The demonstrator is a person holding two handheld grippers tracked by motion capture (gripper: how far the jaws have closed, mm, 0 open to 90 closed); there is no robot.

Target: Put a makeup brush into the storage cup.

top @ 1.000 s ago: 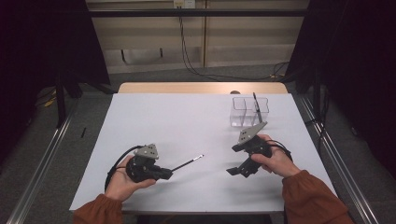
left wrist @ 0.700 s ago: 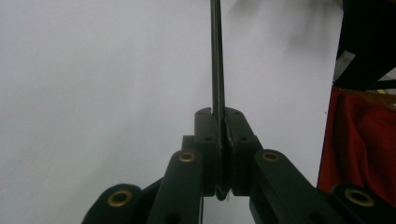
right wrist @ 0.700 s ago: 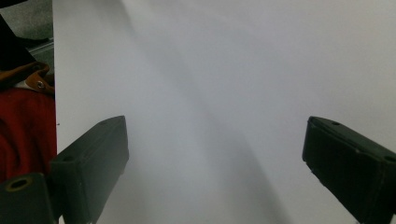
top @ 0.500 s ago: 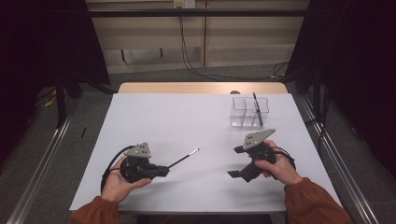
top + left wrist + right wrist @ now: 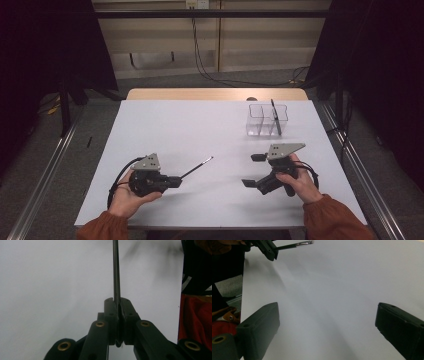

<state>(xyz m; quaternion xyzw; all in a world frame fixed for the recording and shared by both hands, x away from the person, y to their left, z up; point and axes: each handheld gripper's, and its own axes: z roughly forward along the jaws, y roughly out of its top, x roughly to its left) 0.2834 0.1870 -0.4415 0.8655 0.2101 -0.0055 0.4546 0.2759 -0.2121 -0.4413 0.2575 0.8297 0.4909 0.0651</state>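
thin dark brush (image 5: pixel 196 167): a slender black rod with a short silvery band near its pale tip, held almost level just above the white table (image 5: pixel 200 125), near-left of centre, its tip pointing toward the far right. in the left gripper view the rod (image 5: pixel 116 272) rises straight out from between the two black jaws, which are pressed together on its near end. left gripper (image 5: pixel 172 181): clamped on the brush handle, carried in the person's left hand (image 5: pixel 131 195) at the near-left of the table. right gripper (image 5: pixel 254 170): held in the right hand (image 5: pixel 300 182) at the near-right, jaws standing wide apart with nothing between them; its own view looks across bare tabletop toward the brush tip (image 5: pixel 305 243) at the far left. clear compartmented holder (image 5: pixel 267 120): stands at the far right of the table, well apart from both grippers, with another dark rod (image 5: pixel 275 116) leaning upright in it. step in hand, as judged: the brush is picked up and carried, not yet stowed. the next move would call for swinging the brush toward the far right, tipping it upright and lowering it into a free compartment, or first passing it to the open right gripper, which is nearer the holder.
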